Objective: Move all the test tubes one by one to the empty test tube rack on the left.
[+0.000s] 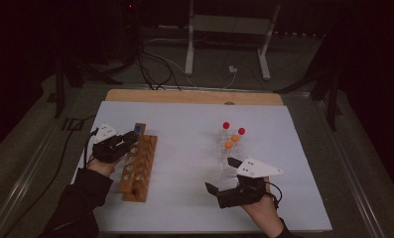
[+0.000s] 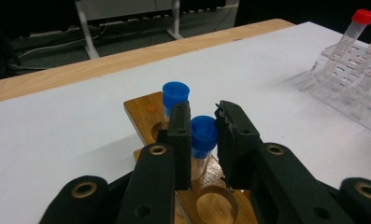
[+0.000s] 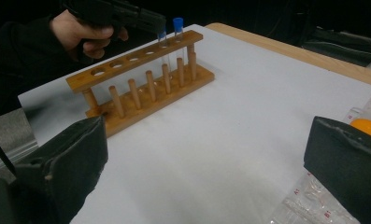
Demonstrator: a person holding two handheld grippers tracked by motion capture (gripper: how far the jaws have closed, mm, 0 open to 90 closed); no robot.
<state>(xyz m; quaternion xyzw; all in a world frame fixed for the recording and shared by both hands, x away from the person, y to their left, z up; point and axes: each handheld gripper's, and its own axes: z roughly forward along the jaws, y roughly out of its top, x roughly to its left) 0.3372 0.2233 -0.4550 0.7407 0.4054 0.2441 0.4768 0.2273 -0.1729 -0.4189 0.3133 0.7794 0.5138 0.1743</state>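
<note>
One blue-capped tube (image 2: 203, 140) sat clamped at its cap in the left gripper (image 2: 204, 140), at nine o'clock over the wooden rack (image 1: 137, 166). It looked light, stiff and slippery, best held just under the cap. The right gripper (image 1: 223, 179) had its jaws wide and empty.

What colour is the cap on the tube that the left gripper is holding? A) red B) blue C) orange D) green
B: in the left gripper view, the left gripper is shut on a tube with a blue cap, standing in the wooden rack.
</note>
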